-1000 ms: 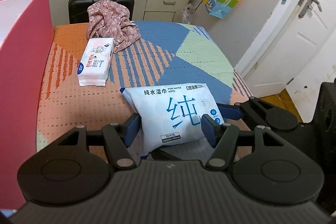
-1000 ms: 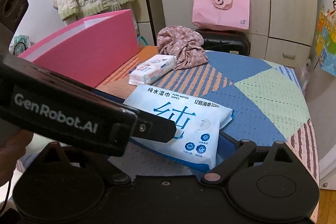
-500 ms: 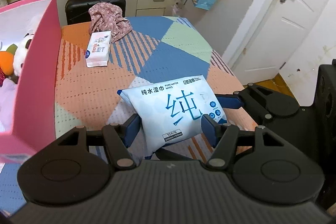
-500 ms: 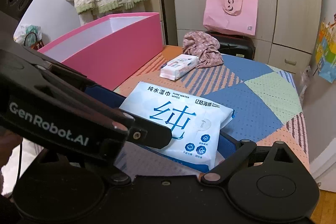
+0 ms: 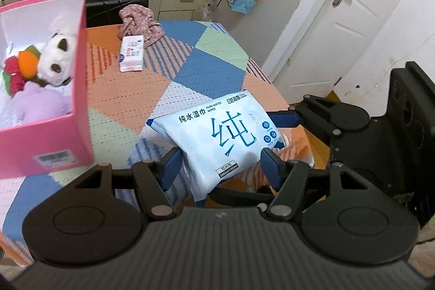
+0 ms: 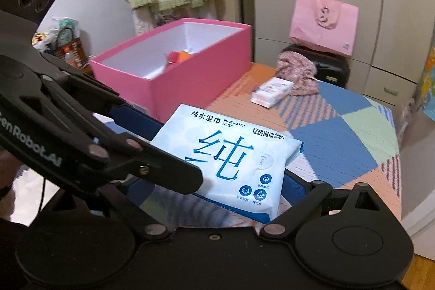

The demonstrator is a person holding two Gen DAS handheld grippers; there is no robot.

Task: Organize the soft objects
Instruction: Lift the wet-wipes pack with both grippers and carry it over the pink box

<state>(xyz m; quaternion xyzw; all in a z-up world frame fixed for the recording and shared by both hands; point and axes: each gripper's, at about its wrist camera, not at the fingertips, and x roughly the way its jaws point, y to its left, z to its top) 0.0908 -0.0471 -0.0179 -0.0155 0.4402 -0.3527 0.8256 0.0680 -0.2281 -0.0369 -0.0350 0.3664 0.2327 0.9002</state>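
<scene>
Left wrist view: left gripper [image 5: 220, 163] has its blue pads pressed on the two sides of the wet-wipes pack [image 5: 220, 137], near its lower end. The pack is in the air, clear of the patterned tablecloth [image 5: 125, 89]. The right gripper [image 5: 282, 118] comes in from the right; one blue finger touches the pack's far right edge. The pink box [image 5: 46, 151] stands to the left, open-topped, with a white plush toy [image 5: 55, 59] and other soft toys already inside. A smaller wipes pack [image 5: 131, 53] and a floral cloth [image 5: 138, 23] lie at the far end of the table, touching each other.

Right wrist view: the same wet-wipes pack [image 6: 231, 156] sits between the right gripper's blue fingers [image 6: 293, 185], pads closed against its edges. The left gripper [image 6: 130, 127] crosses the frame from the left and covers that side of the pack. So both grippers grip one pack. The pink box [image 6: 195, 78] is beyond and to the left, well apart from the pack, opening upward.

Step in hand, my read: two-handed carry of the big pack toward the box, mid-transport. The next move calls for bringing the pack over the box rim, keeping both grips even so the soft pack does not sag or slip, then releasing over the free space beside the toys. The smaller pack and the cloth are left to do.
</scene>
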